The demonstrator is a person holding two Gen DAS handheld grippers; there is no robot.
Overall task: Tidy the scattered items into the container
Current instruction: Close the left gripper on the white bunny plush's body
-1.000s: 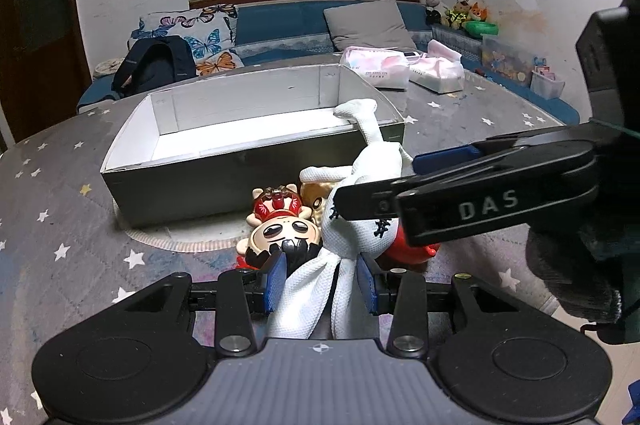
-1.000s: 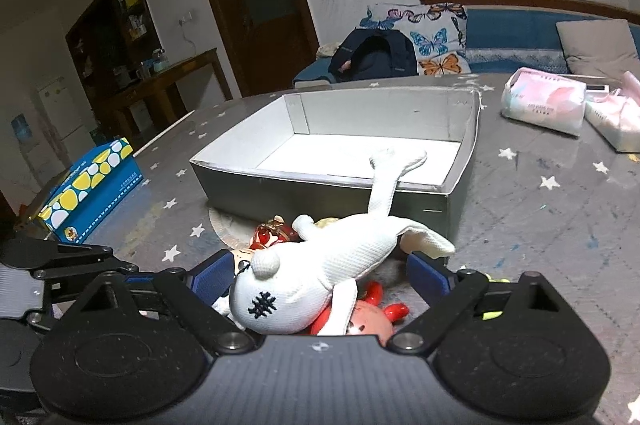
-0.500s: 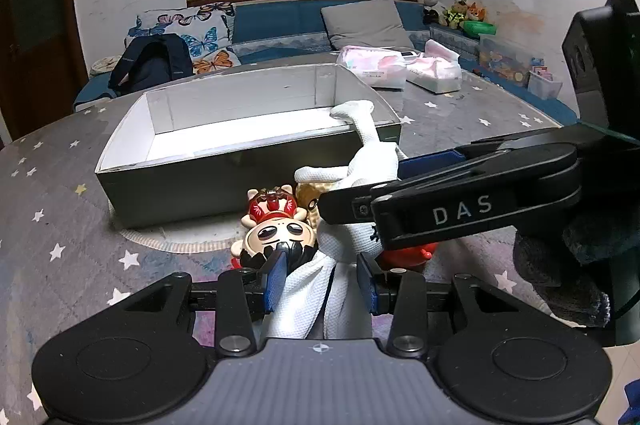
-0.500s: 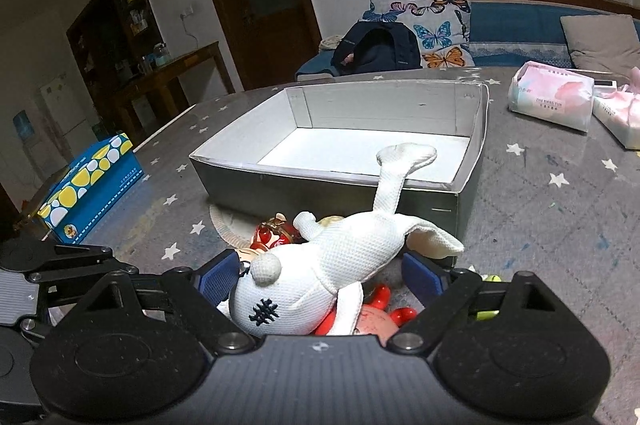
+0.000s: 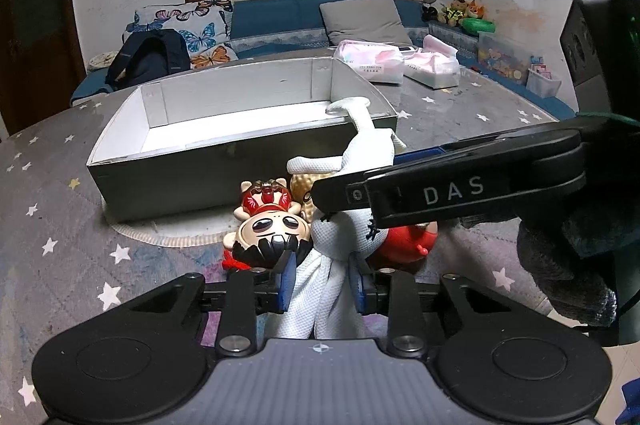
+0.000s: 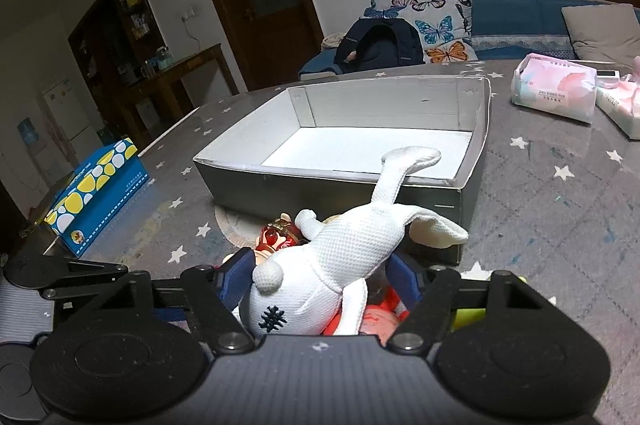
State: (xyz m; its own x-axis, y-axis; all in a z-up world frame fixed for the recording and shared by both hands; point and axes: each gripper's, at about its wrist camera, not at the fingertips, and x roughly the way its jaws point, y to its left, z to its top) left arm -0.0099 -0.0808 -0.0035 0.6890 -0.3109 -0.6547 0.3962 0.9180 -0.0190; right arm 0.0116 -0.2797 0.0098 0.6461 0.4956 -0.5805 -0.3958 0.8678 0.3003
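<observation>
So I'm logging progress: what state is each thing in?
Box: open, holds nothing visible.
Rabbit: outside box, one limb over its rim.
Left tongs: shut on rabbit.
Right tongs: around rabbit, grip unclear.
Doll: lying on table.

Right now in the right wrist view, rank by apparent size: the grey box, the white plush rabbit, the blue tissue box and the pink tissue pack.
1. grey box
2. white plush rabbit, though nearness to the camera enlarges it
3. blue tissue box and pink tissue pack: look alike, unranked
</observation>
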